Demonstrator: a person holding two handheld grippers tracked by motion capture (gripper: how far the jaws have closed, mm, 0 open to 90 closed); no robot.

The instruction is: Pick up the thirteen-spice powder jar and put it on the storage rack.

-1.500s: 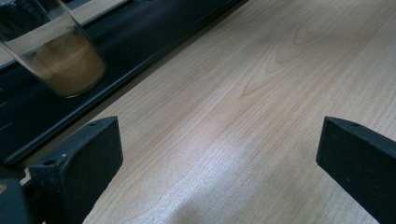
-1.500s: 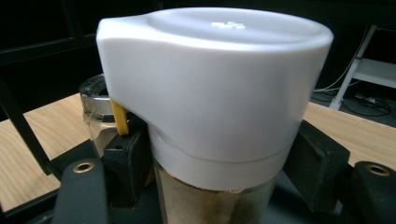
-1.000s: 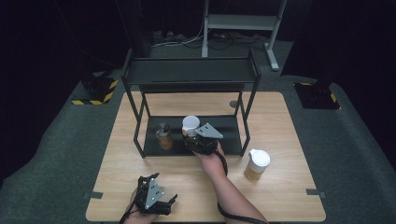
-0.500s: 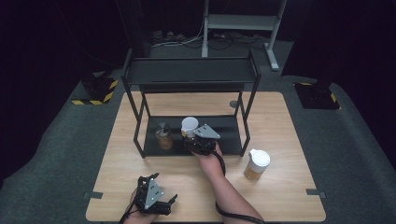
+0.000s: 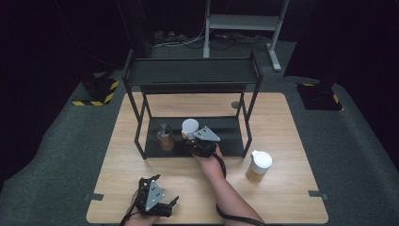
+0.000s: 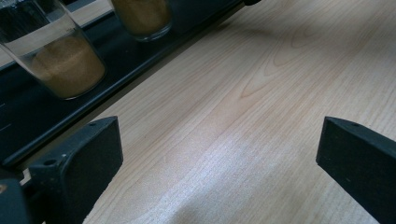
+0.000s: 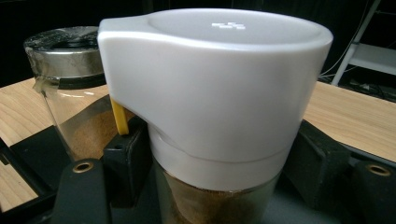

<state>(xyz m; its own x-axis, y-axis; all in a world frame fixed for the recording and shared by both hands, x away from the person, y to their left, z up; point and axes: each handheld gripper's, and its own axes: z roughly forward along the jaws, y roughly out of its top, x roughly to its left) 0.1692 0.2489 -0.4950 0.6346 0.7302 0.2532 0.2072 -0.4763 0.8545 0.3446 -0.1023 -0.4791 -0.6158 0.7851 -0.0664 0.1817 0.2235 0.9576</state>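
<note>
- High view: set against the frames from a second and half a second ago, almost nothing differs. The white-lidded jar (image 5: pixel 189 129) stands at the same spot on the lower shelf of the black rack (image 5: pixel 235 133), the right gripper (image 5: pixel 196 142) is on it as before, and the left gripper (image 5: pixel 157 200) lies at the same near edge of the wooden table (image 5: pixel 291 141).
- High view, containers: the metal-lidded jar (image 5: pixel 165 138) stands just left of the white-lidded one on the same shelf, with brown powder in it. A second white-lidded jar (image 5: pixel 258 165) holding tan powder stands on the table, right of the rack and well apart from the other two.
- Left gripper view: the black jaws stand wide apart over bare wood, released, nothing between them. Two glass jars with brown powder stand on the rack's dark base at the upper left.
- Right gripper view: the jaws are clenched on the glass body of the white-lidded jar (image 7: pixel 219 93) just below its lid; brown powder shows through the glass. The metal-lidded jar (image 7: pixel 70 93) stands just beside it, also part-filled with brown powder.
</note>
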